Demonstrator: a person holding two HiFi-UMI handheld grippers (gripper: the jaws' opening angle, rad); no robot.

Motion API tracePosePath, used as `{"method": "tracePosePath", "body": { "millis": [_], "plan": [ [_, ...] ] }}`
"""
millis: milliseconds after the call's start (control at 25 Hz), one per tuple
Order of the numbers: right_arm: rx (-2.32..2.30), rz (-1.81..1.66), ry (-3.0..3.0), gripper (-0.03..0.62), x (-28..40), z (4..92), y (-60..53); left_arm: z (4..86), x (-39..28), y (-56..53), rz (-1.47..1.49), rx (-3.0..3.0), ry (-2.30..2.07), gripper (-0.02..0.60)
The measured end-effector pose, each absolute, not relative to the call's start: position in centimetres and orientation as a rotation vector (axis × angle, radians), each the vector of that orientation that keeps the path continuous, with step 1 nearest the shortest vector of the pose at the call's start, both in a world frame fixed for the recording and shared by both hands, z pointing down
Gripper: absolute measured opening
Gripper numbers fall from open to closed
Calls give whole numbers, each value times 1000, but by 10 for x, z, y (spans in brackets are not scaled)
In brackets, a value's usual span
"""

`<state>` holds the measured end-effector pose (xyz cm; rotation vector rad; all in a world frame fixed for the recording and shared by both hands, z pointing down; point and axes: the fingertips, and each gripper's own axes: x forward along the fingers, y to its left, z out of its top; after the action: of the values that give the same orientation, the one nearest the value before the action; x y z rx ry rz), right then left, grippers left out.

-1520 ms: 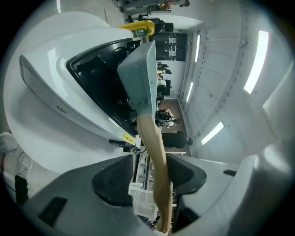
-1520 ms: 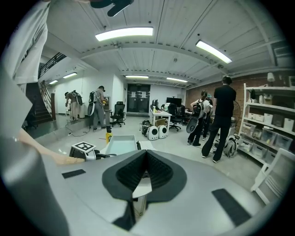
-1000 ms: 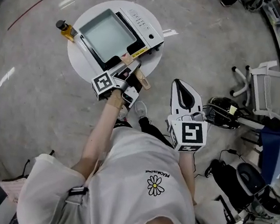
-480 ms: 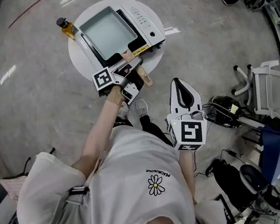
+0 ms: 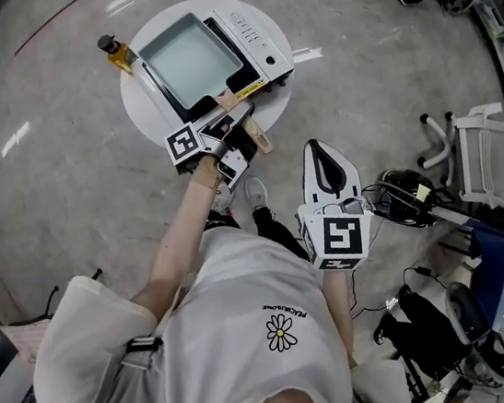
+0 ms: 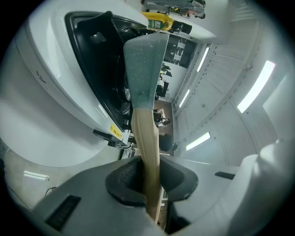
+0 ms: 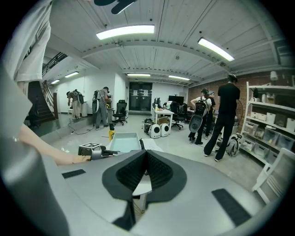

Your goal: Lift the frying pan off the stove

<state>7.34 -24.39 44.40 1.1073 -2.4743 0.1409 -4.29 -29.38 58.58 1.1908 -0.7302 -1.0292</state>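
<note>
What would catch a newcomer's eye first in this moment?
A square pan sits on a white stove atop a round table, at the upper left of the head view. The left gripper is clamped on the pan's wooden handle. The right gripper hangs shut and empty over the floor, away from the table.

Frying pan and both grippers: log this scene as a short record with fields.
Frying pan: square, on the stove, not visibly lifted
Handle: wooden, sticks out past the stove's edge
Left gripper: shut on the handle
Right gripper: shut, empty, held away from the table
Table: round, white; a bottle stands at its edge beside the stove
</note>
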Motion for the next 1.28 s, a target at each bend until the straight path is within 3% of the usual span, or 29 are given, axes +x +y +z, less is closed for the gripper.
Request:
{"method": "tracePosePath", "body": {
  "millis": [960,1280],
  "plan": [
    [995,105,-2516,3,53,441,-232,557,-53,-279,-626,1502,-883,81],
    [949,89,-2561,3,39,435,-225,499,-60,-268,-512,1755,-933,83]
  ]
}}
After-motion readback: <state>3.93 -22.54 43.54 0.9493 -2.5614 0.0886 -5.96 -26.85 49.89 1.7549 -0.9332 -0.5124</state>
